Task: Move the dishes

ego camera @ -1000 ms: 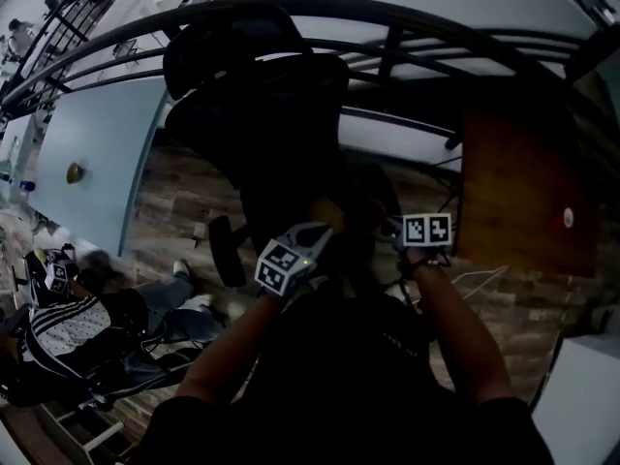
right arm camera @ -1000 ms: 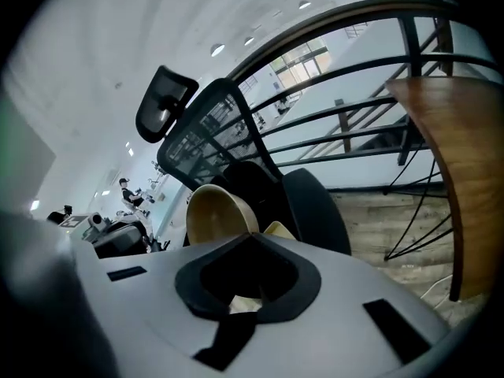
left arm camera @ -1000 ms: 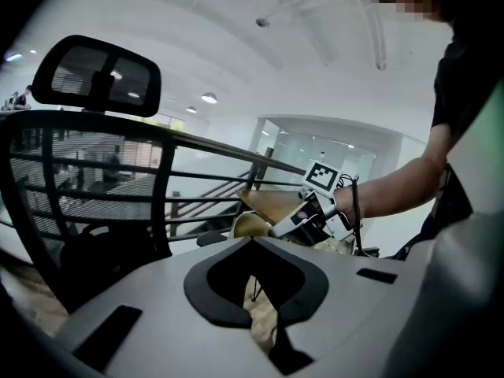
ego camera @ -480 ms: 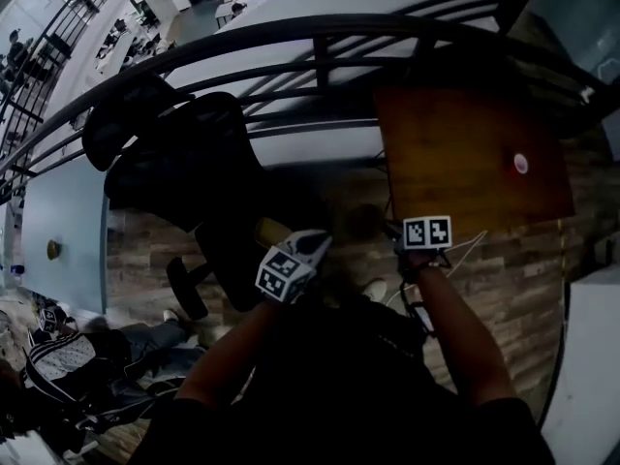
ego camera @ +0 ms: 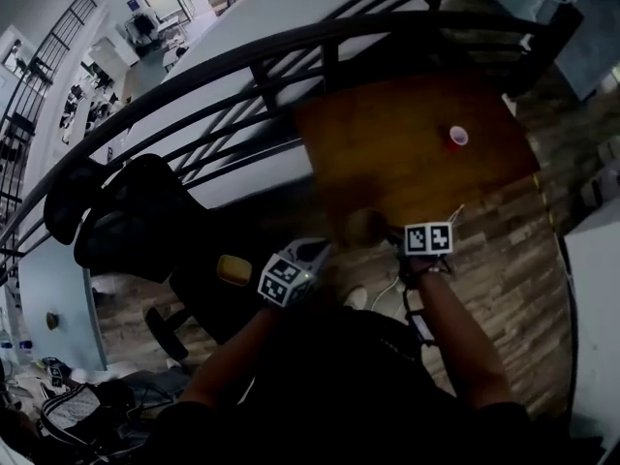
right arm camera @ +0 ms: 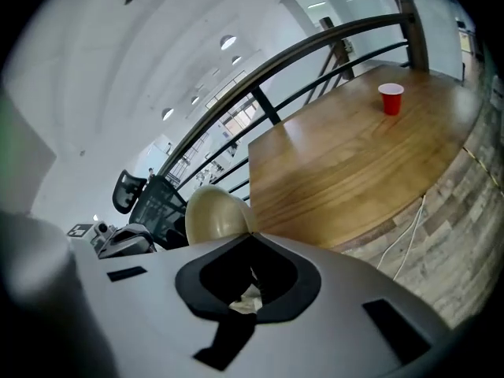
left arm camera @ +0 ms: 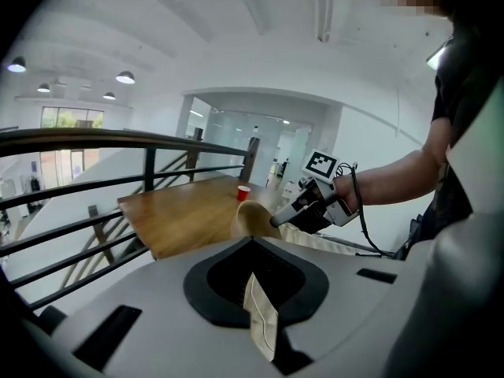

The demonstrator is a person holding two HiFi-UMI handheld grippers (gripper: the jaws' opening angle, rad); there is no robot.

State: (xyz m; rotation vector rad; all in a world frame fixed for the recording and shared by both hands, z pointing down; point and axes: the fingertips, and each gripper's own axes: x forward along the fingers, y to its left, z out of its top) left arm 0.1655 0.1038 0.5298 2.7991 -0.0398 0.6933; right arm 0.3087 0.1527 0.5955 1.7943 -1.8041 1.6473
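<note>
My right gripper [ego camera: 392,235] is shut on the rim of a beige bowl [ego camera: 366,226] and holds it in the air just short of the wooden table [ego camera: 407,143]. The left gripper view shows that bowl [left arm camera: 252,217] on the right gripper [left arm camera: 277,220]. In the right gripper view the bowl [right arm camera: 215,211] stands up just past the jaws. My left gripper [ego camera: 315,250] is beside it at the left. Its jaws show only as one thin cream strip, pressed together, with nothing held beyond them. A red cup [ego camera: 457,137] stands on the table.
A black railing [ego camera: 291,51] runs behind the table. A black office chair [ego camera: 136,211] stands at the left, with a small yellow thing [ego camera: 234,269] near it. White cables [right arm camera: 409,242] lie on the wood-plank floor [ego camera: 513,260]. A white surface [ego camera: 596,308] edges the right.
The whole view has swung: the wooden table and red cup came from the right toward the middle, and the chair slid left and down. Both grippers kept their places in the view, bowl still held.
</note>
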